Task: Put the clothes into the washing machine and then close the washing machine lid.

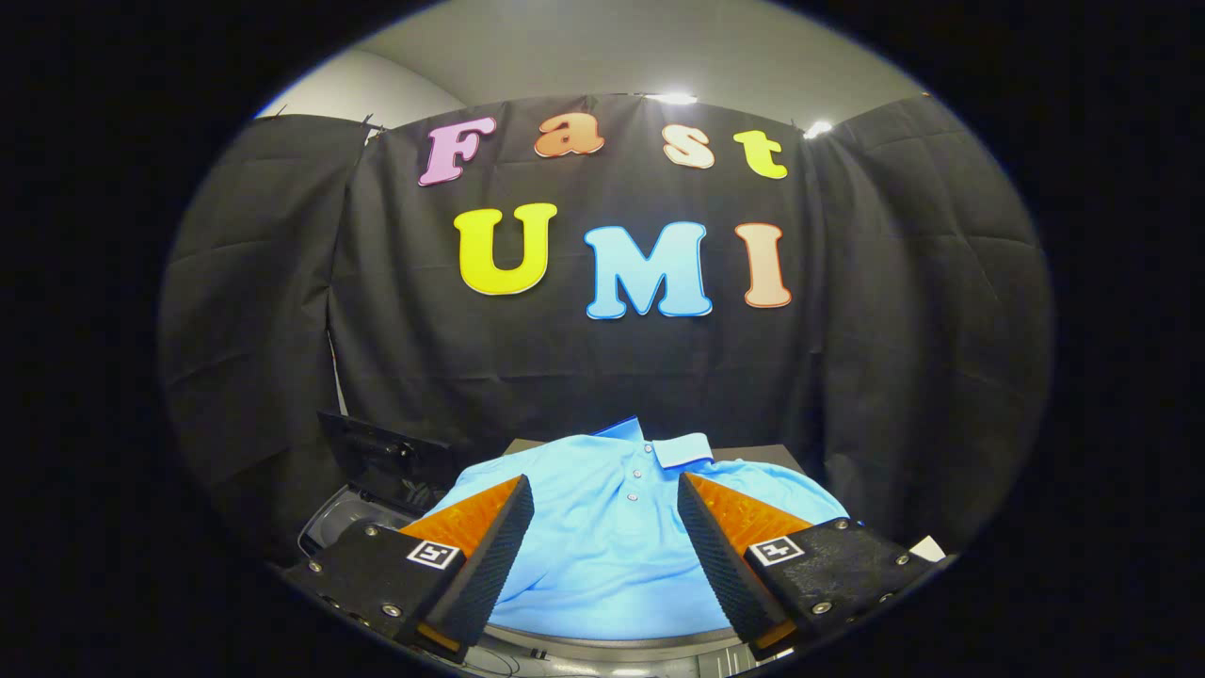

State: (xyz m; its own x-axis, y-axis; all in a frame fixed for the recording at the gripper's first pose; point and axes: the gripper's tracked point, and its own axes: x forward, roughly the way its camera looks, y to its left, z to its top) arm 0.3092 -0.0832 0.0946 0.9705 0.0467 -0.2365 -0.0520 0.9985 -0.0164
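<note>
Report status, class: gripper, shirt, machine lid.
Hand-held gripper open, empty. Blue polo shirt spread flat ahead, between fingers. Washing machine lid up. Nothing blocking.

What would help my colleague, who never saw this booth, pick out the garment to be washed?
Start at the black cloth wall; below it lies a light blue polo shirt, spread flat beyond and between the open fingers of the gripper. Its buttoned collar sets it apart from the dark washing machine lid raised beside it.
</note>
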